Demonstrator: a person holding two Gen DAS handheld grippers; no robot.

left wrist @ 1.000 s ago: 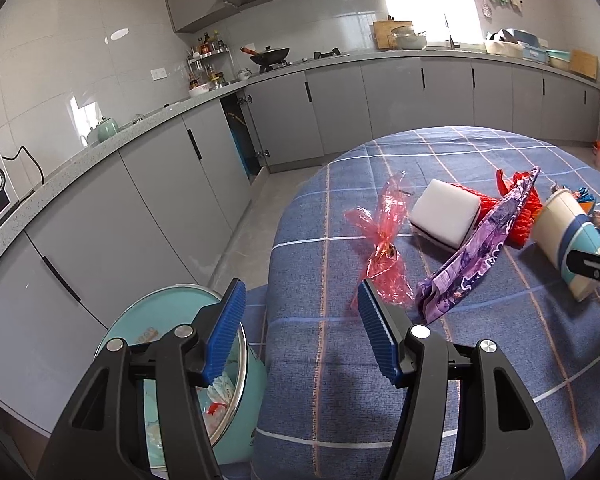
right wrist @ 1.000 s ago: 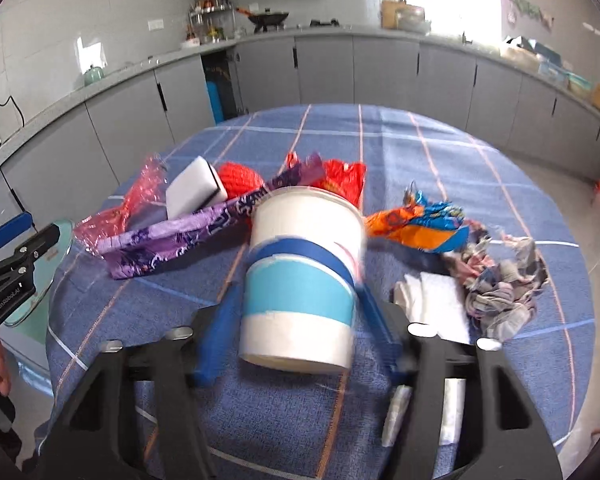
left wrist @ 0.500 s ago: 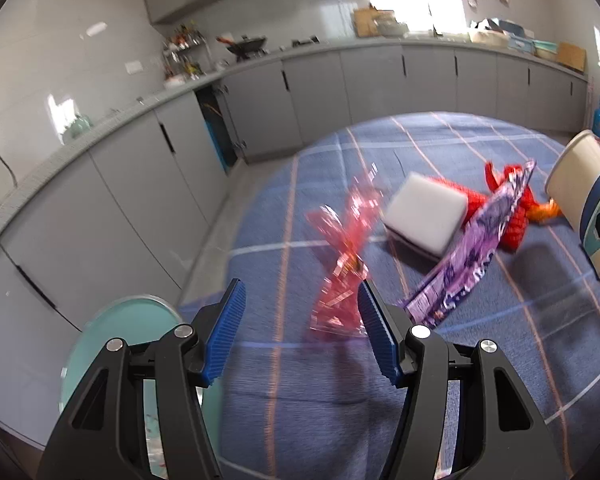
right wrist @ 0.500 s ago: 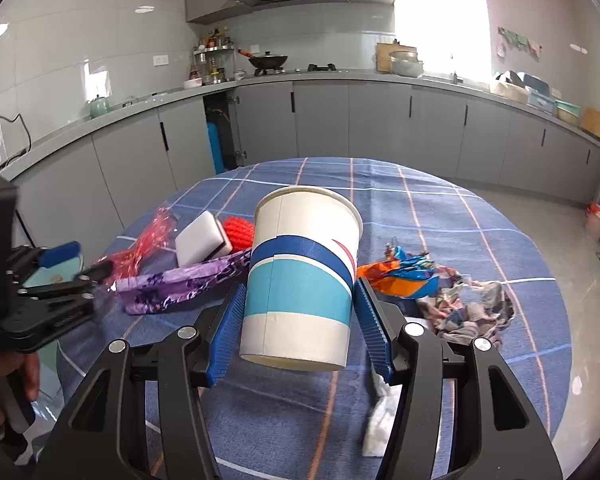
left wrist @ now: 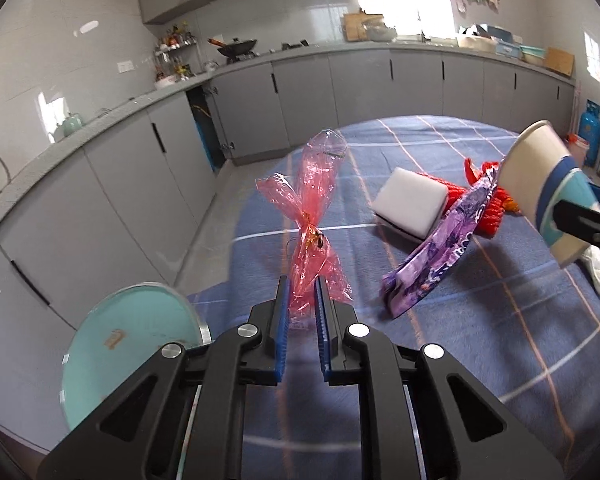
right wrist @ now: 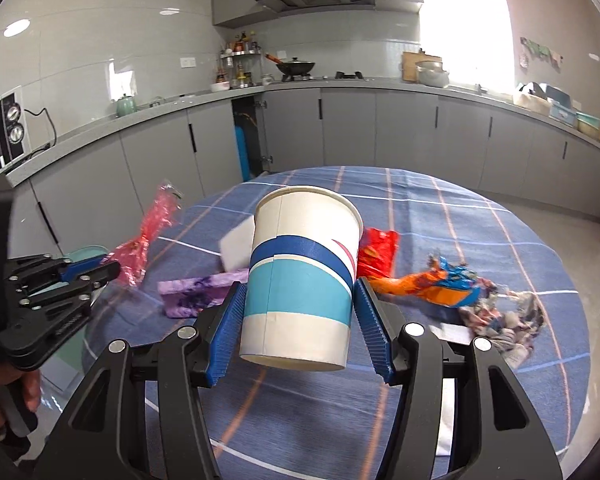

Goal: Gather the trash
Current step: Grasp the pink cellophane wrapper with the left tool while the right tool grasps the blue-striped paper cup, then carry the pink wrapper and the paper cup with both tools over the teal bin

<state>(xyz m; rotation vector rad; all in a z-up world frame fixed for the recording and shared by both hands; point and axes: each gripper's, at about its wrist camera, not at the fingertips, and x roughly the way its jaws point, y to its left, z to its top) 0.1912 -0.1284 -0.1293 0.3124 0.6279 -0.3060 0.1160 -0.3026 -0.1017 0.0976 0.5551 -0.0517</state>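
Pinched pink wrapper [left wrist: 312, 216]; gripped upright cup [right wrist: 302, 276]

Daylight floods both views from a window [right wrist: 466, 28] at about one o'clock, blown out to plain white. Ceiling lights glare as ovals on the glossy wall tiles [left wrist: 86, 26] toward ten o'clock. The fisheye bends the cabinets and darkens the corners to black. The tabletop [left wrist: 440, 344] carries soft shadows falling toward six o'clock. Crumpled wrappers [right wrist: 496, 308] at three o'clock smear slightly with motion blur; the near black frames stay sharp.
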